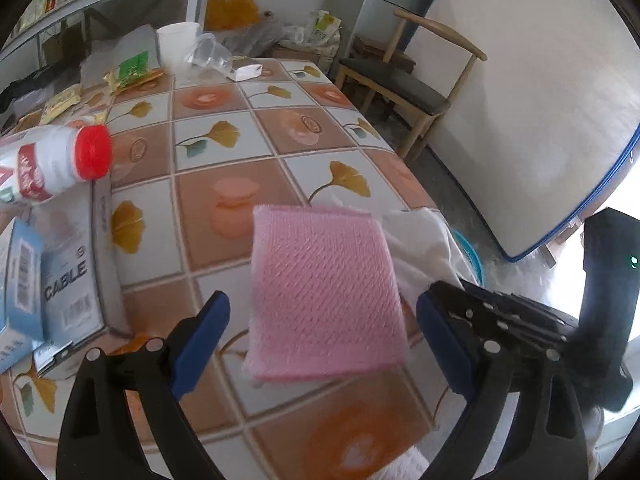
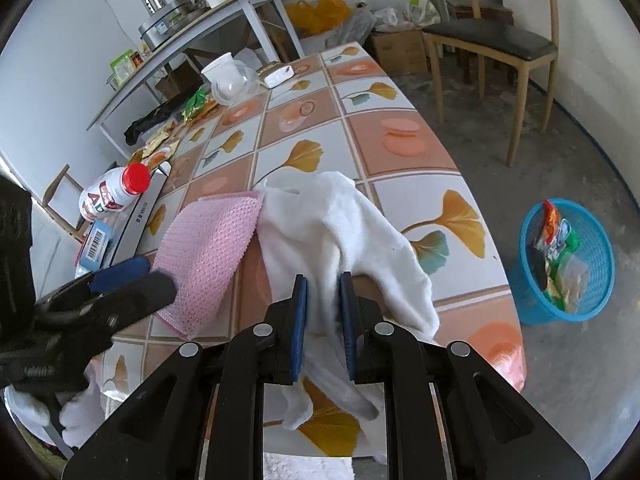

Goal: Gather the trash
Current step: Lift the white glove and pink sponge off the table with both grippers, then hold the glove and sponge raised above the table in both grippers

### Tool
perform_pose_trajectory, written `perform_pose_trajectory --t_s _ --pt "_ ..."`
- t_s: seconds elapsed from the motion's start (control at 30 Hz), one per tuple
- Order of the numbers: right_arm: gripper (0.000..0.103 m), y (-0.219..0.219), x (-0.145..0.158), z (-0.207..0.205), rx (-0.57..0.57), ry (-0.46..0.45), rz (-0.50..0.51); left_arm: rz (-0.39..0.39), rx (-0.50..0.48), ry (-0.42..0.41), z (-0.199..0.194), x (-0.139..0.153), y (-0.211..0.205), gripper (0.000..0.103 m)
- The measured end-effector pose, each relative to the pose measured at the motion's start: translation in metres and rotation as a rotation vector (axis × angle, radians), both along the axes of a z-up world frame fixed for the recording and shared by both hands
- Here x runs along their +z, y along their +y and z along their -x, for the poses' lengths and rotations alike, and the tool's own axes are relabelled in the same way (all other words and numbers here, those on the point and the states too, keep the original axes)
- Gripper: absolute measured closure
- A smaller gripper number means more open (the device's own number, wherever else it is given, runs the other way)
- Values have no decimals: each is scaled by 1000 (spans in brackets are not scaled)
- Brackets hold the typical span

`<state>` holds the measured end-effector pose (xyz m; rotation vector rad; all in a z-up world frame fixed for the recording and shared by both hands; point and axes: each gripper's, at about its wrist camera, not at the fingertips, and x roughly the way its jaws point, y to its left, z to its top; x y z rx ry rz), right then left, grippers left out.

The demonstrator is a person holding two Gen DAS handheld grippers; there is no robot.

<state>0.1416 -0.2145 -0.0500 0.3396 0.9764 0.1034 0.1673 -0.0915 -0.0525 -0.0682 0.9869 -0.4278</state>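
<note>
table: tiled cloth; clutter along far-left edge, cloths at near edge
white cloth: draped over near edge, touching the pink cloth
pink cloth: flat on table, between the left fingers
basket: blue, on floor right of table, wrappers already inside
bottle: red cap, upright on boxes at left, untouched
right gripper: jaws closed on a fold of white cloth
left gripper: jaws wide apart, holding nothing
step: likely moving cloths aside; trash pickup pending
next: likely left closes on pink cloth, or reaches for the bottle
</note>
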Motion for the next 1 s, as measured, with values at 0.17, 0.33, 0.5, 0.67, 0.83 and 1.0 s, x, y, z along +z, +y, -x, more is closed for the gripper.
perform_pose_trajectory --t_s 0.17,0.33,0.5,0.67,0.83,1.0 --pt "88 -1 -1 0 -1 -1 -2 -66 -10 9 -4 -13 -12 11" --pt "88 -2 -1 0 -3 -4 -3 -85 4 5 -7 -19 -12 14" --pt "90 -2 0 1 -19 -5 -6 -99 8 -5 -4 -19 -11 22" --pt "94 -3 3 2 -36 -7 -7 -113 30 -17 1 -18 -8 22" --pt "95 -7 8 4 -59 -13 -10 -134 37 -52 7 -13 -7 23" --pt "95 -12 15 7 -79 -29 -21 -142 44 -87 13 -5 -5 23"
